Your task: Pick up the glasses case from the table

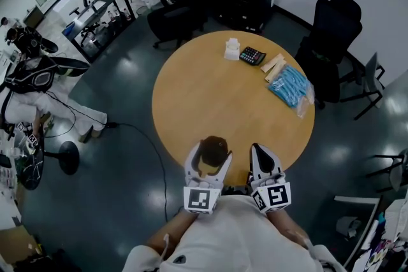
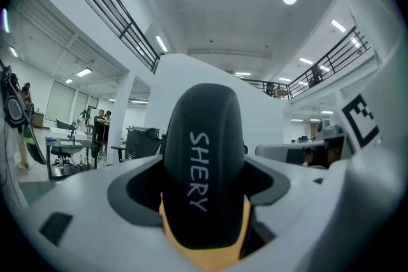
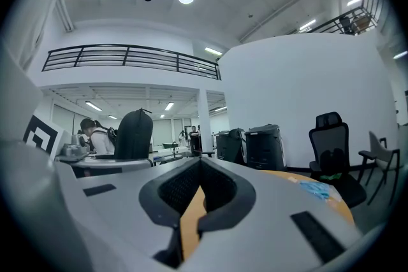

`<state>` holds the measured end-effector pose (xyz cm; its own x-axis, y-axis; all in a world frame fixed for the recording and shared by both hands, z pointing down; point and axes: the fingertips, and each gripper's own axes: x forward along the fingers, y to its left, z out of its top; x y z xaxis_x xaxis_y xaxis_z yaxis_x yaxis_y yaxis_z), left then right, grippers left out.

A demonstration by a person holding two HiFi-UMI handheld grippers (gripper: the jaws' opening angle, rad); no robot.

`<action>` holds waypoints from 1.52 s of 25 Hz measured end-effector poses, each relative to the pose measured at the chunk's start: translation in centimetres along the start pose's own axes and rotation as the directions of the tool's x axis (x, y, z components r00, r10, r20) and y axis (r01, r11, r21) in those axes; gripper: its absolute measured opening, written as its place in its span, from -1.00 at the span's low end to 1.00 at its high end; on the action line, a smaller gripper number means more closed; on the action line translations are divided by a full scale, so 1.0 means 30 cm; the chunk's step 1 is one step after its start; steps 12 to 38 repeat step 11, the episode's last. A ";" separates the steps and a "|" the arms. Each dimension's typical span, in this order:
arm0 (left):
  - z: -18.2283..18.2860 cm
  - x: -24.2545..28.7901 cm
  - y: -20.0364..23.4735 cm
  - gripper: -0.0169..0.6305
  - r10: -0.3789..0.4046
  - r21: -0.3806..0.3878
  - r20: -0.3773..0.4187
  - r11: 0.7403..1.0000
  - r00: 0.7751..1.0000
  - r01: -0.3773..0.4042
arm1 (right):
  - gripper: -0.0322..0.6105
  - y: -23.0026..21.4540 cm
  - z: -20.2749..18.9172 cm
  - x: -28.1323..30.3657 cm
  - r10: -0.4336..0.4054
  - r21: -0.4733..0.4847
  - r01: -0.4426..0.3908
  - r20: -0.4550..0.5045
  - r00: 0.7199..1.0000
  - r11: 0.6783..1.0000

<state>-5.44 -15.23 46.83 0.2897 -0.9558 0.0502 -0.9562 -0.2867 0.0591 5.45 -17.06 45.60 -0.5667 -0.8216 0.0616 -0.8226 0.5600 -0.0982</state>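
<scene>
The glasses case [image 1: 213, 151] is a dark, rounded case with "SHERY" printed on it, held over the near edge of the round wooden table [image 1: 217, 92]. My left gripper [image 1: 210, 155] is shut on it. In the left gripper view the case [image 2: 204, 162] fills the space between the jaws and stands on end, with the tabletop showing beneath it. My right gripper [image 1: 261, 155] hovers just to the right of the case with its jaws together and nothing in them. In the right gripper view, only a thin strip of tabletop shows between that gripper's [image 3: 199, 193] jaws.
At the table's far side lie a white object [image 1: 232, 49], a calculator [image 1: 252, 56], wooden blocks [image 1: 274, 67] and a blue packet [image 1: 290, 87]. Black office chairs [image 1: 335, 35] [image 1: 172, 16] stand round the far side. A cable [image 1: 143, 143] runs over the floor at left.
</scene>
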 end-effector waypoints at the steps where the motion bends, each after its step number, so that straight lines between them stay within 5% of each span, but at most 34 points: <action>1: -0.005 -0.001 0.001 0.16 -0.004 0.013 0.001 1.000 1.000 0.004 | -0.85 0.000 -0.002 -0.002 0.000 0.000 0.000 -0.001 1.000 1.000; 11: 0.020 -0.020 0.002 0.16 0.021 -0.047 -0.016 0.999 1.000 -0.022 | -0.85 0.019 -0.010 -0.009 0.009 0.002 -0.009 -0.010 1.000 1.000; 38: 0.020 -0.020 0.002 0.16 0.021 -0.047 -0.016 0.999 1.000 -0.022 | -0.85 0.019 -0.010 -0.009 0.009 0.002 -0.009 -0.010 1.000 1.000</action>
